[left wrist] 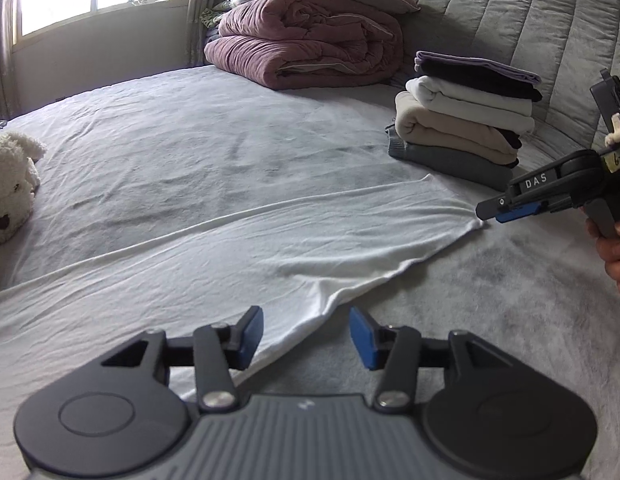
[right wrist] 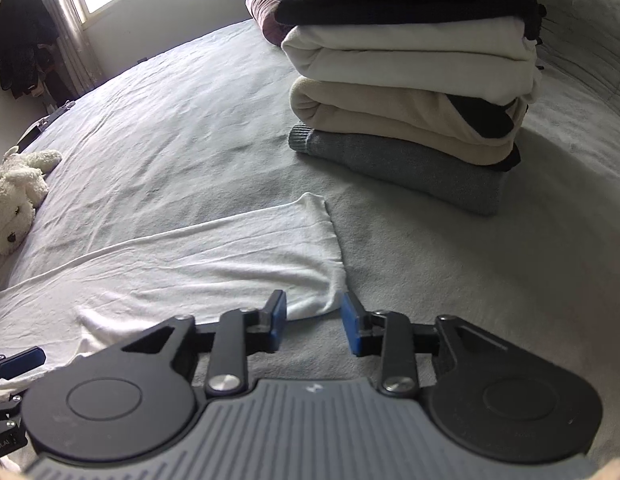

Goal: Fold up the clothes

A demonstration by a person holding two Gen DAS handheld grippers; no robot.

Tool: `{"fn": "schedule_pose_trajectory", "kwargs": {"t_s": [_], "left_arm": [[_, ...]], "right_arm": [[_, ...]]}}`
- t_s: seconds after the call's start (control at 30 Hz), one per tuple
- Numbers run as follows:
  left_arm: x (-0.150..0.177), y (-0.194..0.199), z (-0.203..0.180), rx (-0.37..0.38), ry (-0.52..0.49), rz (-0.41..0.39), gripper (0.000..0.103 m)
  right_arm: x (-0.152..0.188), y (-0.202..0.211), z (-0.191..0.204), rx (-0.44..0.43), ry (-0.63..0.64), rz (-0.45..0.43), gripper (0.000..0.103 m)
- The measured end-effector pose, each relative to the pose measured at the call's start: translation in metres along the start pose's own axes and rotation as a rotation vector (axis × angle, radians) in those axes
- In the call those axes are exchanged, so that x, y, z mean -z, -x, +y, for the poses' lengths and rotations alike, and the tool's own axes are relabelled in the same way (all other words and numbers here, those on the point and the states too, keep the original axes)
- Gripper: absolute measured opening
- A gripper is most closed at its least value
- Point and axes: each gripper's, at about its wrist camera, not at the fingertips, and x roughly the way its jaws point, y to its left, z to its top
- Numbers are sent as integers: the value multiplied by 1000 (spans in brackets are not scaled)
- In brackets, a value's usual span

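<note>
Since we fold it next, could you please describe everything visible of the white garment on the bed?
The white garment is thin, soft cloth, lightly wrinkled, lying flat on the grey bed cover, spread leftward past the frame. One long crease runs along it. Its near corner lies between the open fingers of the right gripper; whether they touch it is unclear. The left gripper sits open over its near edge.
</note>
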Motion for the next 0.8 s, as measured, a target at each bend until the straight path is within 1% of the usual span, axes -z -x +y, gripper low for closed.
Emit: {"fn": "schedule_pose_trajectory", "kwargs": {"t_s": [0.13,0.33,0.47,0.8], "left_arm": [[6,23,9,-36,20,11,55],[22,56,32,-96,65,20,55],[34,75,48,-138,92,25,56],[68,130,89,-226,180,3,56]], "right_arm": [[9,12,23,-39,35,13,38],[30,25,61,-95,93,38,38],[45,33,79,-117,117,53,38],[81,46,124,-171,168,87,38]]}}
